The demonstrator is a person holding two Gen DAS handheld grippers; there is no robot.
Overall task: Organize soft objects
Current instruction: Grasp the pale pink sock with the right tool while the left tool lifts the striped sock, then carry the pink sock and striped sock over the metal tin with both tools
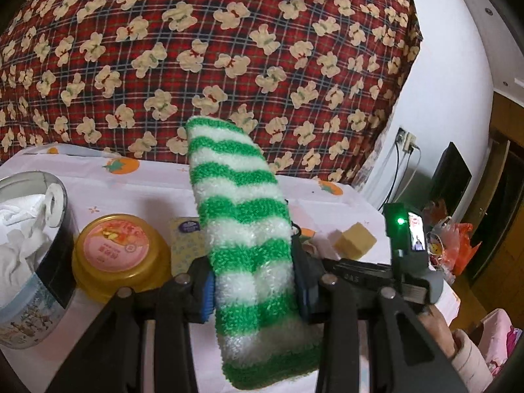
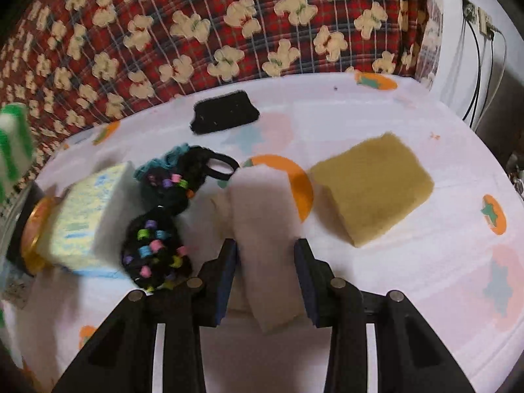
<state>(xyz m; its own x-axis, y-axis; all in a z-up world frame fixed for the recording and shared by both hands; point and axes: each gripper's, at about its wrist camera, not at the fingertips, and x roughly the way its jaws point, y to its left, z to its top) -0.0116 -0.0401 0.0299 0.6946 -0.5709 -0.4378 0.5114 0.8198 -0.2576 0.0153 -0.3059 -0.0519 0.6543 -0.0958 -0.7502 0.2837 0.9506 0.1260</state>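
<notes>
Peering past the left gripper (image 1: 253, 281), I lose most of the desk (image 1: 137, 190) behind the striped sock (image 1: 242, 229), which stands up tall between the fingers (image 1: 206, 298) and is clamped there near its lower end. It is fluffy, with broad green and white bands, its top end rounded and its bottom edge curling below the grip. To the left of the sock a yellow jar (image 1: 119, 258) with a pink lid sits beside a round tin (image 1: 31, 262) stuffed with white cloth; the tin is cut off at the picture's edge. A small patterned pack (image 1: 186, 239) peeks out behind the sock, half hidden.

The right gripper (image 2: 265, 262) has its fingers (image 2: 303, 281) drawn in around a pale white pad (image 2: 262, 229); the left one touches it, but whether the right one presses on it I cannot tell, the picture being blurred. Right of that pad lies a tan sponge (image 2: 373, 190); left of it, a black knitted piece (image 2: 157, 245) with coloured beads and a tissue pack (image 2: 85, 222). Beyond the pad lies a flat black patch (image 2: 224, 116).
</notes>
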